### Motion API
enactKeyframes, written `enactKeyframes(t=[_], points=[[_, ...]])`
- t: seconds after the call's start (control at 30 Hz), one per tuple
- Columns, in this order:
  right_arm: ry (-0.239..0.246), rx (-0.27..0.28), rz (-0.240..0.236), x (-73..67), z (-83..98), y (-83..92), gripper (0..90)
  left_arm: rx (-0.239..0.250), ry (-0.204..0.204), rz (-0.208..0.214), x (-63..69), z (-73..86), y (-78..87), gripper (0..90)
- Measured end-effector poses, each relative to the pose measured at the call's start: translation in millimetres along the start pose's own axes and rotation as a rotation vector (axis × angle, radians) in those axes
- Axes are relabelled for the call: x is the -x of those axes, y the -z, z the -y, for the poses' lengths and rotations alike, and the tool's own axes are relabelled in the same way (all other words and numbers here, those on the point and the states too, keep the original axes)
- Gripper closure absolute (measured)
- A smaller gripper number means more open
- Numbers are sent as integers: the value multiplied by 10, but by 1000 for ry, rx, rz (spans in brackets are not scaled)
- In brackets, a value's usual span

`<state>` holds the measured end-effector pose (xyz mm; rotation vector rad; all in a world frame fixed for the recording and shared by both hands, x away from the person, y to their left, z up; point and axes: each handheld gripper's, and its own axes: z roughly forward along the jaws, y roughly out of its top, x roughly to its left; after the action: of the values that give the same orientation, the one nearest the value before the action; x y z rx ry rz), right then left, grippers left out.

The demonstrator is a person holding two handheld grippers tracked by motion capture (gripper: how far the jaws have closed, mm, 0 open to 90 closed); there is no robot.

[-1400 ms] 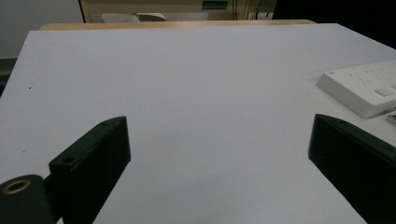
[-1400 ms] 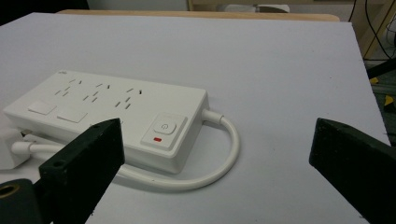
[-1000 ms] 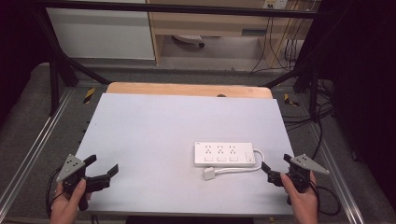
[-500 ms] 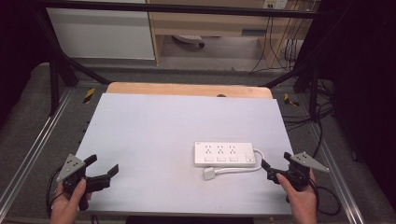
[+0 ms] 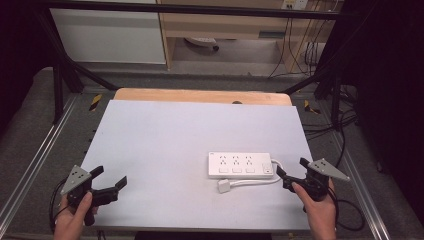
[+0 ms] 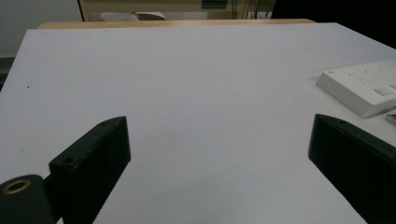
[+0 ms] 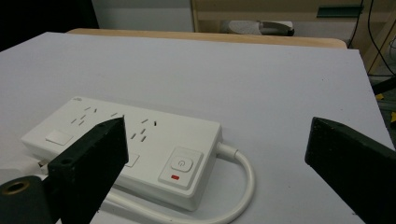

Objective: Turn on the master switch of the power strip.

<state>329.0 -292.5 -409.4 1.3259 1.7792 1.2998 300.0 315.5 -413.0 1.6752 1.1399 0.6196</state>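
A white power strip (image 5: pixel 241 165) lies flat on the white table (image 5: pixel 175 135), right of centre, with its cable (image 5: pixel 255 182) curling round to a white plug (image 5: pixel 223 187) in front of it. The right gripper view has the strip (image 7: pixel 126 147) close, with its power button (image 7: pixel 181 164) and cable (image 7: pixel 243 186). My right gripper (image 5: pixel 291 172) is open just right of the strip, jaws wide (image 7: pixel 215 154), nothing between them. My left gripper (image 5: pixel 109 180) is open near the table's front left corner, over bare table (image 6: pixel 219 149). The strip's end (image 6: pixel 362 86) appears far right there.
A wooden board edge (image 5: pixel 200 95) runs along the table's far side. Black frame bars (image 5: pixel 65 70) and metal rails (image 5: pixel 30 165) flank the table. Cables (image 5: pixel 325 125) lie on the floor at the right. A cabinet (image 5: pixel 110 35) stands beyond.
The right gripper has edged slightly left toward the power strip. The left gripper has stayed in place.
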Motion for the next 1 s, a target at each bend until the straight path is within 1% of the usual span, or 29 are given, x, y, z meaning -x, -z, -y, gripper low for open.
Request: enactKeyframes(t=[0.07, 0.2, 0.23, 0.27, 0.33, 0.43, 0.47, 0.5, 0.57, 0.6, 0.63, 0.67, 0.7, 0.73, 0.83, 0.87, 0.9, 0.97, 1.0], points=[[-8, 0, -1, -2, -9, -3, 65, 1, 5, 2, -1, 1, -4, 56], [-7, 1, -6, 2, -23, -5, 81, 0, 3, 1, 6, 1, -3, 56], [-2, 2, -11, -8, -42, -4, 103, -2, 0, 0, 4, 0, 0, 56], [-2, 2, -11, -8, -42, -4, 103, -1, -1, 0, 4, 0, 1, 56], [1, 9, -17, -15, -78, -7, 147, -2, -1, -2, 3, 0, 1, 56], [0, 7, -23, -29, -96, -15, 172, -1, 0, 1, 6, 0, -3, 56], [13, -1, -26, -41, -103, -32, 198, -2, 0, 2, 7, 0, -3, 56], [13, -1, -26, -41, -103, -32, 198, -2, -1, 2, 7, 1, -2, 56], [14, -7, -33, -61, -120, -54, 260, -1, 0, 2, 6, 1, -2, 56], [14, -7, -33, -61, -120, -54, 260, -1, 2, 0, 6, 1, -3, 56], [21, -13, -33, -72, -139, -78, 306, -1, 3, 0, 6, 2, -3, 56], [21, -13, -33, -72, -139, -78, 306, -1, 2, 0, 6, 1, -2, 56], [23, -14, -35, -83, -154, -106, 353, -1, 2, 0, 6, 1, -2, 56], [23, -14, -35, -83, -154, -106, 353, -1, 2, 0, 7, 1, -3, 56], [35, -19, -36, -108, -167, -149, 424, -2, 0, -1, 7, 1, -4, 56], [40, -22, -34, -126, -176, -178, 466, -2, 0, 0, 7, 1, -4, 56], [42, -23, -37, -136, -180, -191, 489, -2, 0, -1, 7, 2, -4, 56], [50, -26, -43, -151, -190, -214, 521, -2, 0, 0, 7, 2, -3, 56], [50, -26, -43, -151, -190, -214, 521, -2, 0, 0, 7, 2, -3, 56]])
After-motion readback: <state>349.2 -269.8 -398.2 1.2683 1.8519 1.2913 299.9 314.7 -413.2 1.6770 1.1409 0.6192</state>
